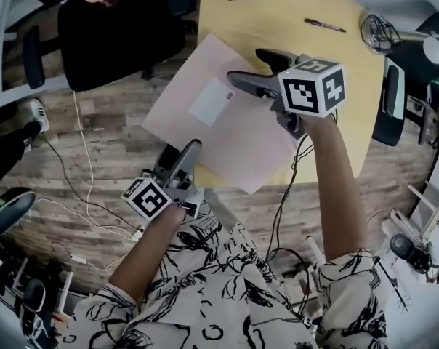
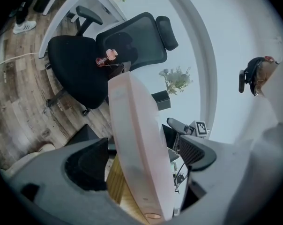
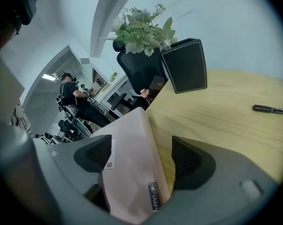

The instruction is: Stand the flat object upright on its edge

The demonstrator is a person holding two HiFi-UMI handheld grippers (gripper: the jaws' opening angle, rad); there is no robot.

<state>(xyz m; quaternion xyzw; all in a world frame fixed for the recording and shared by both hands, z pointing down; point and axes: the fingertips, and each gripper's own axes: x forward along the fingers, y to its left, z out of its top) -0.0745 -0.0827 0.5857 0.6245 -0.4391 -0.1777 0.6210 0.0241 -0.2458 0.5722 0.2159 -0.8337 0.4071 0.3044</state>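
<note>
A flat pink sleeve (image 1: 205, 133) with a white label (image 1: 211, 102) lies across the left edge of the yellow table (image 1: 278, 20), and part of it hangs out over the floor. My left gripper (image 1: 182, 151) is at its near corner. In the left gripper view the sleeve (image 2: 137, 144) shows edge-on between the wide jaws, with a gap on each side. My right gripper (image 1: 247, 65) straddles the far right edge. In the right gripper view the sleeve (image 3: 132, 163) runs between the pads (image 3: 188, 158), and bare wood shows beside the right one.
A pen (image 1: 324, 25) lies on the table to the right, and a black box (image 3: 184, 65) with a plant (image 3: 141, 29) stands at the far end. A black office chair (image 1: 118, 35) stands left of the table. Cables (image 1: 81, 173) trail over the wooden floor.
</note>
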